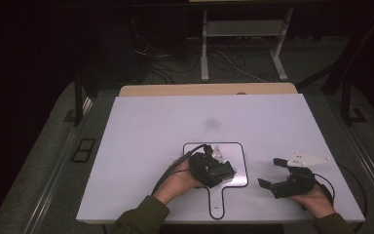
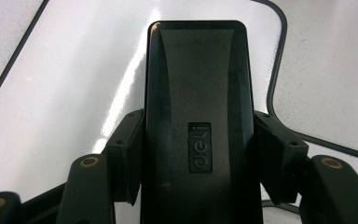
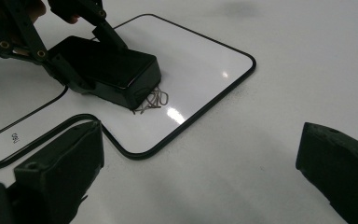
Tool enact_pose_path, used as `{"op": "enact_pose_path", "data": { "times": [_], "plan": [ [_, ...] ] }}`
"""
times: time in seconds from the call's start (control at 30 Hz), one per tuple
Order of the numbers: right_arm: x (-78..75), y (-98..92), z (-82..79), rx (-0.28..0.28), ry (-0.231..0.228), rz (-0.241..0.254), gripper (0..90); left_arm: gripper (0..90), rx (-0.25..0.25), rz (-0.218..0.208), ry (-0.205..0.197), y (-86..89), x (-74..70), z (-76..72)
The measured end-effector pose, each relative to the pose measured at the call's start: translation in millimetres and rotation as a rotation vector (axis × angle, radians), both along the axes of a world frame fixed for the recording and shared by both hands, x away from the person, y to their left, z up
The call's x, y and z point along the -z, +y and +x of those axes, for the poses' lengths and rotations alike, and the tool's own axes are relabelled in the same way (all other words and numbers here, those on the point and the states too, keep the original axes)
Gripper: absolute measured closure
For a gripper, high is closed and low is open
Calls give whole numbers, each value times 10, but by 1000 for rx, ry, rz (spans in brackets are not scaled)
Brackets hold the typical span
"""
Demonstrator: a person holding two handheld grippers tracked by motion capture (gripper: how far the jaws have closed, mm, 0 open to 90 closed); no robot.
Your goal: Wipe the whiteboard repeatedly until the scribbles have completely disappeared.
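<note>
The left gripper clamps a black eraser flat on the whiteboard, its edge touching the scribble (presumably to wipe it). The right gripper, jaws apart and empty, waits beside the board on the table.

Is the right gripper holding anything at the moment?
No: in the right gripper view the right gripper has its jaws wide apart over the bare table, while the left gripper clamps the black eraser on the whiteboard.
</note>
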State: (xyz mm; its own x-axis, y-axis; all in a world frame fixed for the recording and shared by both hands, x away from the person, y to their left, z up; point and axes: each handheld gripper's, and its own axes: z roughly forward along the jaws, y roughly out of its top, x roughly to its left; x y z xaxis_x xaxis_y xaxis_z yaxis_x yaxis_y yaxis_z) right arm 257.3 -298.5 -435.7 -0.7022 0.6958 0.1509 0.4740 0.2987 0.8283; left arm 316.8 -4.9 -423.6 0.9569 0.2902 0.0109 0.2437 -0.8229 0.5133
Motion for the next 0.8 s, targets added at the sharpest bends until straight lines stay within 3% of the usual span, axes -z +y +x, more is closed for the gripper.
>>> {"op": "enact_pose_path", "data": {
  "times": [0.23,0.53,0.8],
  "plan": [
    [-5,0,-4,0,0,2,0,398,-27,7,-11,10,0,113],
    [-7,-7,0,4,-3,3,0,398,24,5,10,-52,-3,-51],
    [-5,5,-9,-1,-6,-6,0,398,-28,11,-17,-21,0,100]
  ]
}}
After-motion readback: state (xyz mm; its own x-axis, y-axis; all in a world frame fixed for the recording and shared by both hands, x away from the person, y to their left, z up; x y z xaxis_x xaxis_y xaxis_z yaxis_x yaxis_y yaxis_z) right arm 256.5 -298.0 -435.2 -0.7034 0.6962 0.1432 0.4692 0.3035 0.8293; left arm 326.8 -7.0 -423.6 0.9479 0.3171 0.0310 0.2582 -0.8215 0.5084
